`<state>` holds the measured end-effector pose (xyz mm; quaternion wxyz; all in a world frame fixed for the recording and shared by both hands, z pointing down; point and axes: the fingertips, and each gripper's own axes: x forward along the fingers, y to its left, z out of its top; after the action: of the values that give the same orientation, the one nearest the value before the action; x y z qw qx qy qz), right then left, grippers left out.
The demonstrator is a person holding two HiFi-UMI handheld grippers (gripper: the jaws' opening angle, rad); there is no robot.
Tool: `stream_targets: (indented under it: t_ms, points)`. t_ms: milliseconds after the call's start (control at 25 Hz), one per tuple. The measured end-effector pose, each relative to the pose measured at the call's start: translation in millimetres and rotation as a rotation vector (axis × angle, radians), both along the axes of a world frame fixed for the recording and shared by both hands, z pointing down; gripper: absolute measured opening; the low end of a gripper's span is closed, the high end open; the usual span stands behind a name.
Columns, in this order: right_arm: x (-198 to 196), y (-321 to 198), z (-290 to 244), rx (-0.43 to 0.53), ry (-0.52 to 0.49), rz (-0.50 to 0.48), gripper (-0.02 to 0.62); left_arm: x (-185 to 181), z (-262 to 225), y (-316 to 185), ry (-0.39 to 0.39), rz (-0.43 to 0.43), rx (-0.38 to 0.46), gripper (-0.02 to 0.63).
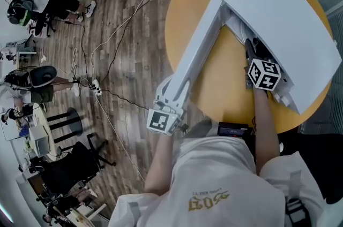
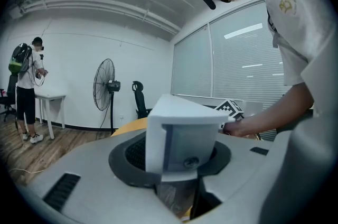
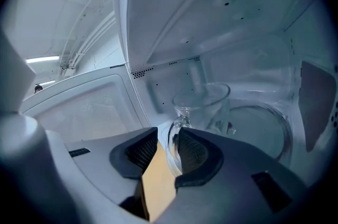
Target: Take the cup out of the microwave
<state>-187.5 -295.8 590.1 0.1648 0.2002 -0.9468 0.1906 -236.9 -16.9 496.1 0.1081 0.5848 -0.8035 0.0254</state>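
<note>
While right gripper (image 3: 167, 136) dips, jaws straddle cup handle (image 3: 176, 120).

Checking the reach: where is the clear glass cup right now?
In the right gripper view, the clear glass cup stands inside the white microwave, its handle between the jaws of the right tool.

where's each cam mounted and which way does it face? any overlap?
Head view: on the head, steeply down at table, microwave, open door; shows arms, shirt, left gripper, right gripper.
Left gripper view: on left gripper, along jaws clamping the door edge; shows torso, right arm.
Right gripper view: on right gripper, into the microwave at cup, handle between open jaws; no body.
Shared: head and left gripper views both show the door and right arm.
</note>
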Motion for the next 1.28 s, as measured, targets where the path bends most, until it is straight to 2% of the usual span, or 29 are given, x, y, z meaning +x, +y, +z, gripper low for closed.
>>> stream_targets:
  t_ms: [240, 400, 1280]
  points:
    - [-8.1, -1.9, 4.3, 0.026, 0.012, -0.008, 0.095, -0.8, 0.4, -0.1, -0.007, 0.011, -0.005, 0.178]
    - [-11.9, -5.6, 6.0, 0.098, 0.034, -0.023, 0.041, -1.9, 1.5, -0.3, -0.004, 0.006, -0.009, 0.178]
    - [-18.4, -3.5, -2.0, 0.201, -0.015, -0.077, 0.031, -3.8, 2.2, 0.2, -0.021, 0.024, -0.011, 0.178]
